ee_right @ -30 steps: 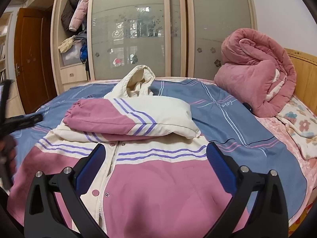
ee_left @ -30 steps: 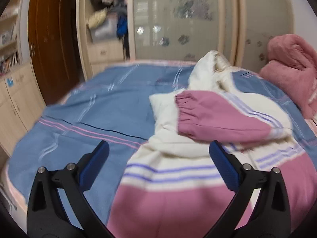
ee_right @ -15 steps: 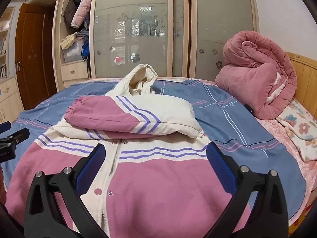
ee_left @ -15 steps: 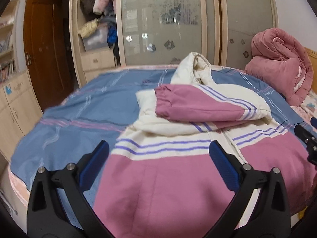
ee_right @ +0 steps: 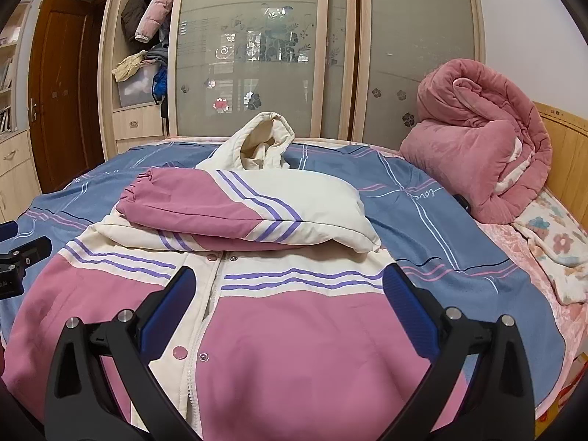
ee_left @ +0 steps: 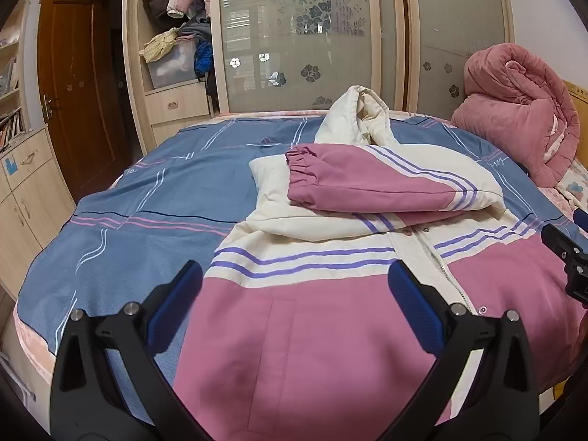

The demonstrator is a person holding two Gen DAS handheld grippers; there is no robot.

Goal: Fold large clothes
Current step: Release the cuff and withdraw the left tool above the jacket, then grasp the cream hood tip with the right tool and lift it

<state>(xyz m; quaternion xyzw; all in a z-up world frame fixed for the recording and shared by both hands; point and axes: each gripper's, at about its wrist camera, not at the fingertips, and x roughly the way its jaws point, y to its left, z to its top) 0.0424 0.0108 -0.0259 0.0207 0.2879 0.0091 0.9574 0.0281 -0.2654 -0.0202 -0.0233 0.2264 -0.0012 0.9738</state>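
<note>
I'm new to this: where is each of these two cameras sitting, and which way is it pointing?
Left wrist view: sits on the left tool, looking across the jacket toward the wardrobe; its own open fingers show, plus the right tool's tip at the right edge.
Right wrist view: sits on the right tool, facing the same way; its open fingers show, plus the left tool's tip at the left edge.
Shared: jacket, blue bedspread, pink quilt.

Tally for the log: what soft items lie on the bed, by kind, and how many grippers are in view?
Jacket: 1
Rolled pink quilt: 1
Floral blanket: 1
Hand-held grippers, both open: 2, left and right
Total: 5
</note>
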